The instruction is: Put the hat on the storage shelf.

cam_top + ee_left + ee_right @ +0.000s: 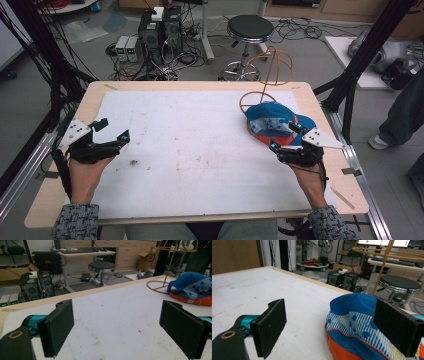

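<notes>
Now my right gripper (pixel 285 136), jaws spread wide and holding nothing, sits just beside the blue-and-orange cap (pixel 272 120); my left gripper (pixel 112 131), equally open, waits well apart.

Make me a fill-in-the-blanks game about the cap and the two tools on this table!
1. The cap is mostly ____ with orange trim.
2. The cap lies nearest the ____ tool.
3. The left tool has its jaws ____, holding nothing.
4. The yellow wire stand sits just ____ the cap.

Missing words: blue; right; open; behind
</notes>
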The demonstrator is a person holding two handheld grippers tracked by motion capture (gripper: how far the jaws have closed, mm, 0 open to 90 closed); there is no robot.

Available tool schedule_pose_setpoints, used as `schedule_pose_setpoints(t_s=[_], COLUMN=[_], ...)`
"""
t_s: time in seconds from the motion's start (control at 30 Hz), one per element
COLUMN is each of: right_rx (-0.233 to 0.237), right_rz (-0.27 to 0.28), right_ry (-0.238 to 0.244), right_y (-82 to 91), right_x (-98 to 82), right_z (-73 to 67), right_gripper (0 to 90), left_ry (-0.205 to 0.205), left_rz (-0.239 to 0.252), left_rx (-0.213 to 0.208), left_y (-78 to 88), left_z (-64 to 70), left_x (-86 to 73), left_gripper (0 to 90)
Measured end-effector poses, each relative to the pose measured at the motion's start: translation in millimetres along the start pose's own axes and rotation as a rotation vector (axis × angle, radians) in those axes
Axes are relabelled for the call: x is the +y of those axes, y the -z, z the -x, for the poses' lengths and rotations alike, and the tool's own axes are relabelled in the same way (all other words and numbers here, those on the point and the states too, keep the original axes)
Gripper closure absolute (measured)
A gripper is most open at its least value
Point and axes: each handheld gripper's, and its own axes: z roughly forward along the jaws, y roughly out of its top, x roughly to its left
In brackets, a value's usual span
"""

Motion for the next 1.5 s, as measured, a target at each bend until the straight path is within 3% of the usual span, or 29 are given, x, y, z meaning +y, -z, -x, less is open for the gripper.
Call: schedule_pose_setpoints(t_s=[0.13, 0.2, 0.3, 0.67, 0.73, 0.83, 0.97, 1.17, 1.3, 1.4, 1.5], right_rx=[0.008, 0.008, 0.015, 0.031, 0.045, 0.045, 0.067, 0.027, 0.004, -0.012, 0.004], right_rz=[0.000, -0.014, -0.016, -0.023, -0.019, -0.037, -0.058, -0.141, -0.162, -0.169, -0.193], right_ry=[0.013, 0.058, 0.080, 0.078, 0.102, 0.114, 0.097, 0.042, 0.042, 0.070, 0.082], right_y=[0.4, -0.9, -1.9, -3.9, -6.3, -14.0, -25.7, -49.4, -56.4, -61.0, -69.0], right_x=[1.6, 3.4, 4.8, 12.7, 17.5, 19.9, 20.5, 7.5, 7.1, 12.8, 15.4], right_z=[-0.7, -1.9, -3.1, 5.1, 11.1, 16.4, 25.3, 48.4, 57.7, 60.6, 61.6], right_gripper=[10.9, 10.9, 10.9, 11.4, 16.1, 16.1, 17.5, 18.1, 18.7, 18.8, 20.7], left_ry=[0.004, 0.001, 0.000, -0.006, -0.009, -0.010, -0.004, -0.011, -0.013, -0.015, -0.012], left_rz=[0.003, -0.001, -0.002, 0.001, -0.005, -0.006, -0.005, 0.000, -0.003, -0.004, -0.008], left_rx=[0.003, 0.004, 0.007, 0.002, -0.004, -0.008, -0.013, -0.009, -0.007, -0.009, -0.011], left_y=[1.4, 2.5, 3.6, 0.5, -2.0, -4.4, -5.9, -5.5, -6.3, -6.6, -7.0], left_z=[-0.4, -0.4, -0.6, 0.5, 1.7, 3.0, 2.9, 2.5, 3.1, 3.5, 3.6], left_x=[0.4, 0.0, -0.4, 0.4, 0.4, 0.2, 0.2, 0.7, 0.6, 0.8, 0.9], left_gripper=[12.6, 12.6, 12.6, 12.7, 12.7, 12.7, 12.7, 12.7, 12.9, 12.9, 13.0])
